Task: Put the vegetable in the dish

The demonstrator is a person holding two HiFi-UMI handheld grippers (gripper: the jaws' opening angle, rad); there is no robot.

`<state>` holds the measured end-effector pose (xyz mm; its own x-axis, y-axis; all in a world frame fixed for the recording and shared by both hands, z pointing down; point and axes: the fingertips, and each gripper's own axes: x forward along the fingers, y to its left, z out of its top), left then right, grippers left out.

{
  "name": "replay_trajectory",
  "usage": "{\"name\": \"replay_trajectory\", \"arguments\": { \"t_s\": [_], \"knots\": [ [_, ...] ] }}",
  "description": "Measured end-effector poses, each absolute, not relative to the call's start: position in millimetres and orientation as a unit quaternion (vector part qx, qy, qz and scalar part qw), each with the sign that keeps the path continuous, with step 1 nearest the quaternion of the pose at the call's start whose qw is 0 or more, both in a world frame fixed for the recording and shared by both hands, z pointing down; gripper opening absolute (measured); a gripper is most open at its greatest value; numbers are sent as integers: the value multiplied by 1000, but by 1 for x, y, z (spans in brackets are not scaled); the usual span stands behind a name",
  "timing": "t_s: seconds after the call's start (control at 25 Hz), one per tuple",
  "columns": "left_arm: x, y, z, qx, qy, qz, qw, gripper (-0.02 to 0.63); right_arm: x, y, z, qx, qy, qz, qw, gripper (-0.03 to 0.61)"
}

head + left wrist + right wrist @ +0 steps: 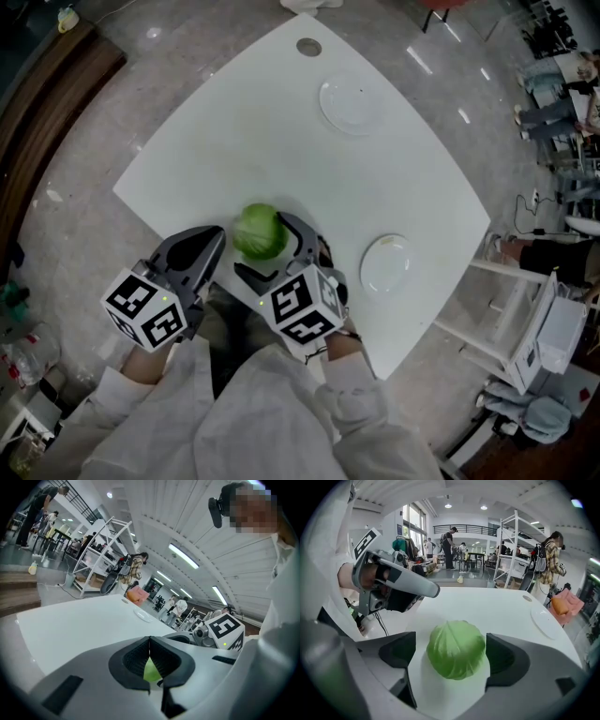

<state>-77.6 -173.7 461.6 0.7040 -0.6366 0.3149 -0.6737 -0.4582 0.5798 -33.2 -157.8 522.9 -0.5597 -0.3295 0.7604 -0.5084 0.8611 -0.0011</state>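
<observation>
A round green cabbage (260, 232) rests on the white table (281, 141) near its front edge. My right gripper (263, 247) is open, one jaw on each side of the cabbage (456, 649). In the right gripper view a gap shows at the left pad, and the right pad stands very close. My left gripper (215, 246) is shut and empty just left of the cabbage, and a sliver of green (151, 671) shows past its closed pads. A white dish (386, 262) lies to the right, and a second dish (349, 103) lies far across the table.
A round cable port (308, 47) sits at the table's far corner. A white shelf rack (530, 323) stands on the floor by the table's right edge, with a seated person (548, 253) behind it. My sleeves fill the bottom of the head view.
</observation>
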Motion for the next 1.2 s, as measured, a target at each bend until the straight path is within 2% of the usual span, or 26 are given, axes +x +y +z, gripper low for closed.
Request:
{"name": "replay_trajectory", "arguments": {
  "t_s": [0.52, 0.76, 1.2],
  "knots": [
    [-83, -184, 475, 844, -391, 28, 366, 8, -35, -167, 538, 232, -867, 96, 431, 443],
    [-83, -190, 479, 840, -395, 32, 369, 8, -28, -164, 552, 217, -850, 97, 470, 443],
    [-72, -197, 486, 841, -389, 37, 374, 8, -29, -164, 553, 204, -852, 104, 472, 445]
  ]
}}
